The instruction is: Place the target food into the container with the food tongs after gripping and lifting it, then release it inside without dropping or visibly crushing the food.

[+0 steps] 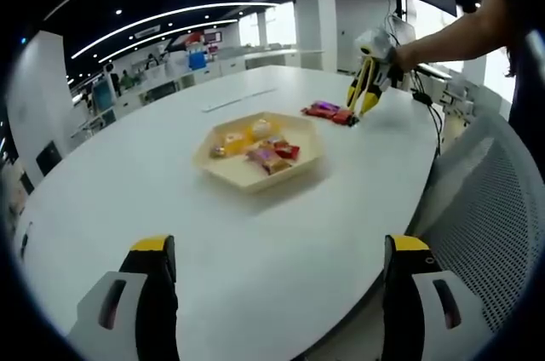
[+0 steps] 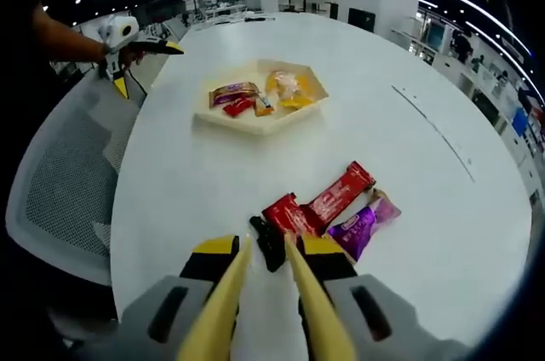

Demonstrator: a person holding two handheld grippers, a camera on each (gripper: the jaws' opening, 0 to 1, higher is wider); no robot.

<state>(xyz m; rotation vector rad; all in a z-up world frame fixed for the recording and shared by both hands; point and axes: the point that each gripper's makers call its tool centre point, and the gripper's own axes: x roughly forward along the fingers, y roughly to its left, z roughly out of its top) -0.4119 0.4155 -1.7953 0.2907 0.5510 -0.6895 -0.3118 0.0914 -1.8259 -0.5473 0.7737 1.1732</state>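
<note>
The table [image 2: 426, 208] is plain white, and the hexagonal tray [image 2: 223, 119] on it is pale cream. In the tray lie a red and brown wrapper [image 2: 235, 93] and yellow packets [image 2: 289, 88]. Loose on the table are a red wrapper with white lettering [image 2: 341, 192], a smaller red packet [image 2: 288, 214], a purple one [image 2: 358, 226], and a black piece [image 2: 269, 242], perhaps a wrapper. The right gripper [image 2: 268, 272] has yellow tongs and black-and-yellow jaws; the left gripper [image 1: 277, 280] is grey with black and yellow. The mesh chair [image 2: 68, 182] is light grey.

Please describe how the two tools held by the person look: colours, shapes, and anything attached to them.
The left tool has two broad grey jaws with black inner faces and yellow caps. The right tool has the same grey, black and yellow jaws, and long pale yellow tongs run between them, ending in black tips. Seen from the left gripper view, it carries a white body, and the arm behind it is bare.
</note>
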